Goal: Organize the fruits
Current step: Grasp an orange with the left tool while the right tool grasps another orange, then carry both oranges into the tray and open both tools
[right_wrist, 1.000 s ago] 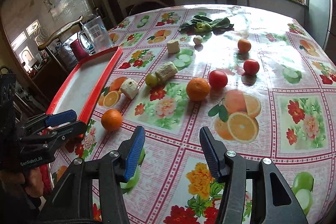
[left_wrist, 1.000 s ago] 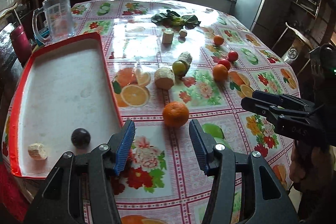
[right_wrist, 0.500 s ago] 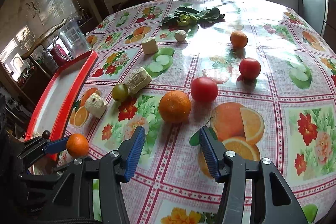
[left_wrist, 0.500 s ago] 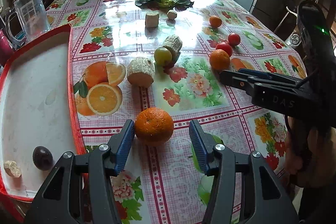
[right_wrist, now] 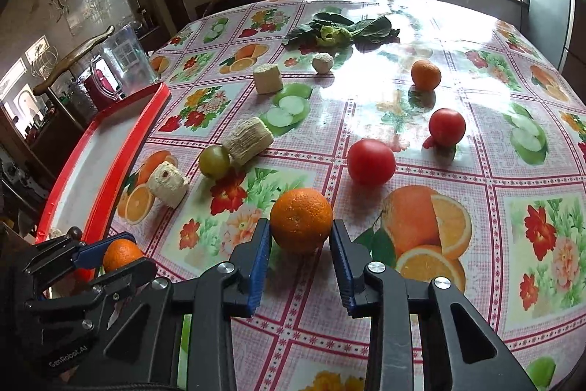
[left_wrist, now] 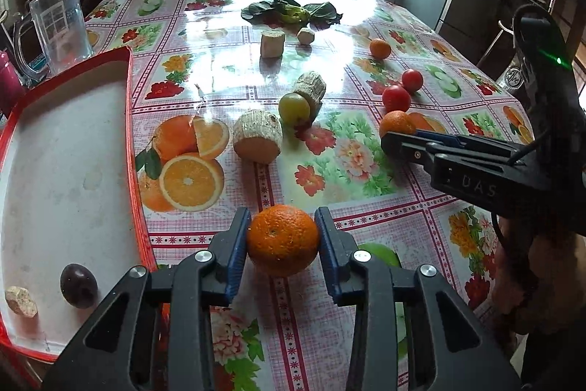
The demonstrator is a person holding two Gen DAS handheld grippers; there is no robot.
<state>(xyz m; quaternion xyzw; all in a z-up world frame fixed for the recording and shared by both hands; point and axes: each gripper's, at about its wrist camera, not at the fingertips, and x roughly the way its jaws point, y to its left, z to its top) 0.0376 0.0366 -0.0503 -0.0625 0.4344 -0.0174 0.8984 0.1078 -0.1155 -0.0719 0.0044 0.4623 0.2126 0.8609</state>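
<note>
My left gripper (left_wrist: 282, 239) has its blue pads against both sides of an orange (left_wrist: 282, 239) beside the red-rimmed tray (left_wrist: 129, 120); it also shows in the right wrist view (right_wrist: 121, 253). My right gripper (right_wrist: 300, 239) is open around a second orange (right_wrist: 301, 219), with a small gap on each side. That orange shows in the left wrist view (left_wrist: 396, 122) at the right gripper's tips. Two tomatoes (right_wrist: 370, 162) (right_wrist: 447, 126), a small orange (right_wrist: 425, 74) and a green fruit (right_wrist: 214, 161) lie on the table. A dark plum (left_wrist: 78, 284) lies in the tray.
Pale root chunks (left_wrist: 258, 139) (left_wrist: 310, 89) (left_wrist: 272, 43) lie mid-table, one more (left_wrist: 21, 295) in the tray. Leafy greens (left_wrist: 291, 13) lie at the far side. A clear jug (left_wrist: 58, 24) stands behind the tray. The tablecloth carries printed fruit pictures.
Both grippers moved forward. The left one closed its pads onto the near orange. The right one came up around the second orange and narrowed.
</note>
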